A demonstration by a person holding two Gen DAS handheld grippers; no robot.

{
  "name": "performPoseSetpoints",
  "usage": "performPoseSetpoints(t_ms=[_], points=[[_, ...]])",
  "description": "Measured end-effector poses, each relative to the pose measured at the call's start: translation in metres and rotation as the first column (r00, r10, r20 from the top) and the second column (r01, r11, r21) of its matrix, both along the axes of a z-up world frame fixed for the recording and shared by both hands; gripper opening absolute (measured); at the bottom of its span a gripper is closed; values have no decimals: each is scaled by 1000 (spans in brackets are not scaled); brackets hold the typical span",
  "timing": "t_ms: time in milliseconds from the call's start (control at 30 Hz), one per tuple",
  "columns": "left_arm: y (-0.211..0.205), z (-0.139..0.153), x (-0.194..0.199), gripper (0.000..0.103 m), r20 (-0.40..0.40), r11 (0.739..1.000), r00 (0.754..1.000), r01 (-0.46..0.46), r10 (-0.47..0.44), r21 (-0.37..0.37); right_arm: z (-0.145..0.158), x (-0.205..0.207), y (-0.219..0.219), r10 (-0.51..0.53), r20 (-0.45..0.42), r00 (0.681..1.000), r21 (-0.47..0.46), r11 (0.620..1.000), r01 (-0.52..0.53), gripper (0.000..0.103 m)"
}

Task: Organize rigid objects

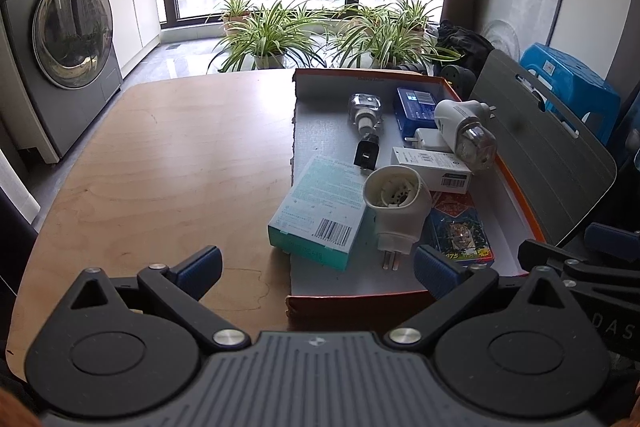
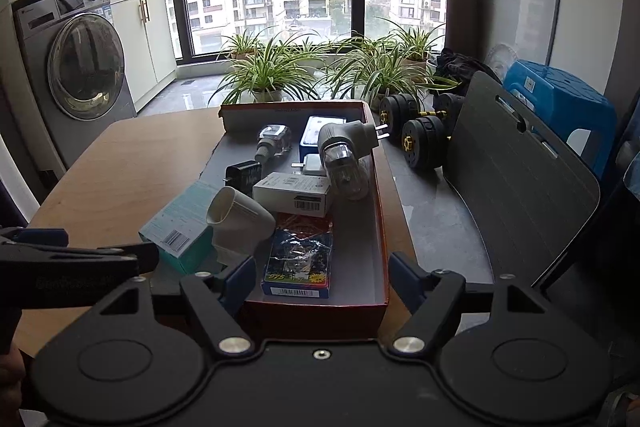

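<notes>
- The right claw (image 2: 322,277) is wide open and holds nothing. It hangs just over the near end of the red box (image 2: 382,227).
- The left claw (image 1: 318,269) is wide open too, and empty. It sits at the box's near left corner, partly over the wooden table (image 1: 160,167).
- Right in front of the right claw lies a card pack (image 2: 298,257) with shiny wrap. It looks light and stiff, but the wrap may be slippery. I would pinch it across its two long sides.
- Next to it a white plug-in cup (image 1: 396,203) leans on a green box (image 1: 320,211). It looks like hard, light plastic. The round top could roll, so I would grab the flatter part near the prongs.
- The green box hangs over the red box's left edge. It is cardboard, so squeeze it gently.
- Farther back lies a white plug with a clear bulb (image 2: 344,155). The bulb may break. I would hold the white part.
</notes>
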State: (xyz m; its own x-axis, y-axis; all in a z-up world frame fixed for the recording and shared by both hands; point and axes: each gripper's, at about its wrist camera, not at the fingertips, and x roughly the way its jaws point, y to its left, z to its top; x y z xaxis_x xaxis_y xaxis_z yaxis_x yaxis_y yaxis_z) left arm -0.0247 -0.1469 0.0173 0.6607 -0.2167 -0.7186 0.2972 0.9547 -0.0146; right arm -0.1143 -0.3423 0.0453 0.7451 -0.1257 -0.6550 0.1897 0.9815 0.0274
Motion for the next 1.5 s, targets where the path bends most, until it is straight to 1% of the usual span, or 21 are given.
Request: performPoseSetpoints(t_ms=[267, 700, 1500], points=[[-5, -6, 1, 103, -13, 1000, 1000, 16, -16, 15, -4, 4, -2, 10, -19, 1000, 4, 1000, -10, 86], [-5, -11, 4, 103, -26, 1000, 1000, 10, -9, 28, -9, 9, -1, 18, -36, 999, 11, 1000, -18, 87], [-5, -13, 10, 103, -43, 999, 999, 1, 1, 40, -10, 16, 2, 26, -44, 999, 12, 1000, -26, 87]])
